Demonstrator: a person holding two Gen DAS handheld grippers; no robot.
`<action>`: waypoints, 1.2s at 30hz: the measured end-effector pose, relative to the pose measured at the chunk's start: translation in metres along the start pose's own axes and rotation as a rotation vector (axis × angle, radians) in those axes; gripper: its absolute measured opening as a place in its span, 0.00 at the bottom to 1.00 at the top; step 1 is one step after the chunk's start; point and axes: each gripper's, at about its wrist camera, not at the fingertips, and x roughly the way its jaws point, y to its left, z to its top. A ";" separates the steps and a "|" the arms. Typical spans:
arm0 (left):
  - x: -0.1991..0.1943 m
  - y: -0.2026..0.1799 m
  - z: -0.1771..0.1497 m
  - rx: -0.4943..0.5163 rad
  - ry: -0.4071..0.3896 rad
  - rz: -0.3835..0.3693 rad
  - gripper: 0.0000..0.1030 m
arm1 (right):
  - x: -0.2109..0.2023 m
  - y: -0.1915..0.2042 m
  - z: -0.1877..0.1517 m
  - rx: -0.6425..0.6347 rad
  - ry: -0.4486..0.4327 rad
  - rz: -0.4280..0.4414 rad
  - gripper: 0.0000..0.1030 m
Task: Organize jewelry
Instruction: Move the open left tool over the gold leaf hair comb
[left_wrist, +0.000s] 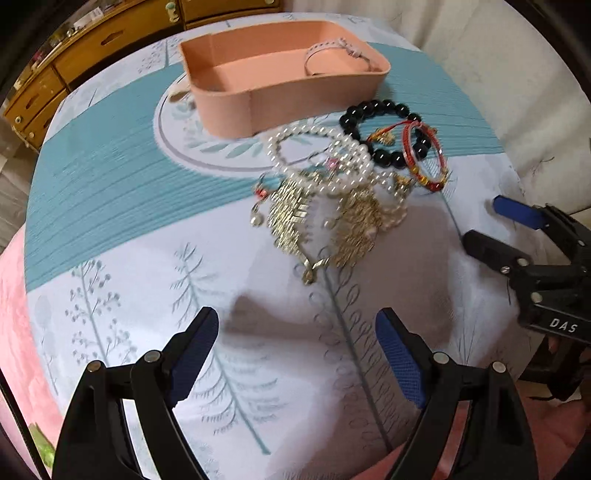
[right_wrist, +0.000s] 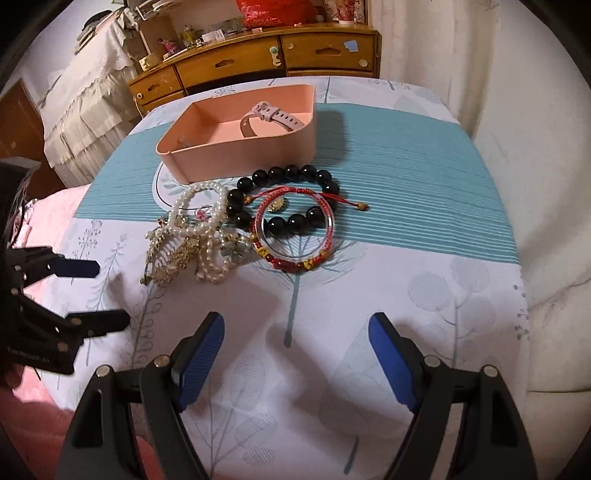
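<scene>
Only a pale pink watch (right_wrist: 266, 116) lies in the pink tray (right_wrist: 236, 155) toward the cloth-covered table's (right_wrist: 424, 177) far edge, while pearl strands (right_wrist: 201, 221), black bead bracelet (right_wrist: 284, 195) and red cord bracelet (right_wrist: 295, 229) lie heaped just before it, left gripper (left_wrist: 297, 354) and right gripper (right_wrist: 295, 354) both wide, empty.

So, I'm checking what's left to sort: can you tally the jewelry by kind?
Watch, in the pink tray: 1
Black bead bracelet: 1
Red cord bracelet: 1
Pearl-and-gold tangle: too knotted to count
Total countable: 3
</scene>
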 end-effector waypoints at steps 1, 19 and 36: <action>0.001 -0.001 0.003 0.002 -0.012 0.002 0.83 | 0.003 -0.001 0.002 0.007 0.006 0.006 0.79; 0.022 -0.017 0.033 -0.057 -0.039 -0.029 0.83 | 0.041 -0.004 0.039 0.014 -0.015 -0.041 0.79; 0.020 -0.020 0.041 0.006 -0.085 0.026 0.62 | 0.042 0.010 0.043 -0.108 -0.016 -0.057 0.60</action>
